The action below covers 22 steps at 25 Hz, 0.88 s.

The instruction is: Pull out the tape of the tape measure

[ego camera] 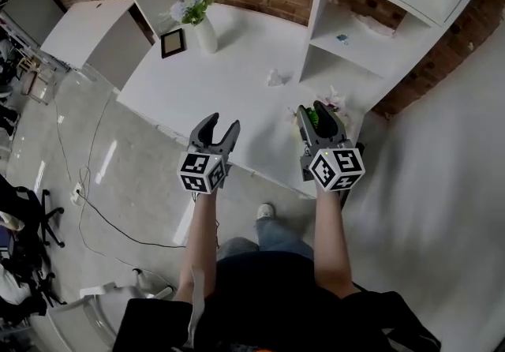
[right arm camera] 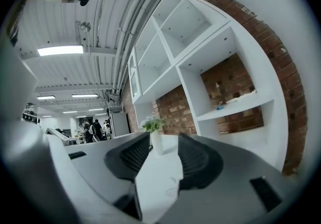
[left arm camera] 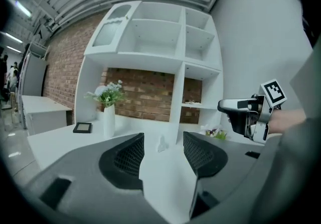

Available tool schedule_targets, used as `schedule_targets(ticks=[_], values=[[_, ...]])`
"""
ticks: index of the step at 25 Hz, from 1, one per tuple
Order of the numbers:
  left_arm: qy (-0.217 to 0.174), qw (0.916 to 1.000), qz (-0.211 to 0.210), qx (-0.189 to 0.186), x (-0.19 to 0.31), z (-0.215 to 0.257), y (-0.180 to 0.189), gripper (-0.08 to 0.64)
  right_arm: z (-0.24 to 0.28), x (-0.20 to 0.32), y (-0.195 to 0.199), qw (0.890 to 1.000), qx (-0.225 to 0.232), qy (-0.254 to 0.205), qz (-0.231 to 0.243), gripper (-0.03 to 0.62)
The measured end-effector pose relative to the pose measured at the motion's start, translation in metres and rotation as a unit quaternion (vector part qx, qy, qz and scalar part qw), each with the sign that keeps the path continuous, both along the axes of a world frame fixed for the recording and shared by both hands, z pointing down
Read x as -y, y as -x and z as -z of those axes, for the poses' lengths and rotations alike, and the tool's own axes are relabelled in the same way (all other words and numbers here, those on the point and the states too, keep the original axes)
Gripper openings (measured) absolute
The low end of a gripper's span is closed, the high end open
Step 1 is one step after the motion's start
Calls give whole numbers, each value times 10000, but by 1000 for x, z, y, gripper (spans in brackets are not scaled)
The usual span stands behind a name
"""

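I cannot make out a tape measure in any view. My left gripper [ego camera: 218, 128] hangs open and empty over the near edge of the white table [ego camera: 237, 58]; in its own view the jaws [left arm camera: 163, 140] frame bare tabletop. My right gripper [ego camera: 322, 117] is also open and empty, at the table's right end. A small green and pink bunch [ego camera: 316, 115] lies just under its tips, partly hidden, and shows again as the small bunch [left arm camera: 216, 132] in the left gripper view. From the left gripper view my right gripper [left arm camera: 224, 106] points level towards the shelves.
A white vase of flowers [ego camera: 204, 27] and a black picture frame [ego camera: 173, 43] stand at the table's far left. A crumpled white scrap [ego camera: 275, 78] lies mid-table. White shelves [ego camera: 371, 35] rise at the back right against brick. A cable [ego camera: 102, 216] runs across the floor.
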State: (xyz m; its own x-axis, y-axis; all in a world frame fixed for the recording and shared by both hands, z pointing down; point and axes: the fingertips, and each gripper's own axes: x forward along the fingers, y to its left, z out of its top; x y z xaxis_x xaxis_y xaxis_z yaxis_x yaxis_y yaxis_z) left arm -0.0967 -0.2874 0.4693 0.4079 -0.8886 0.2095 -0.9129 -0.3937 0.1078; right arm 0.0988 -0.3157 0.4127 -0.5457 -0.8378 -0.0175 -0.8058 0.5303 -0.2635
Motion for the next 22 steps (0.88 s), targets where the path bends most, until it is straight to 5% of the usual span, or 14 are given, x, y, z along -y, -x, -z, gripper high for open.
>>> schedule_targets(ticks=[22], values=[[258,9954,-910,178,117,-10,-28,216,3,73,16,9983,-434,344,-165,156]])
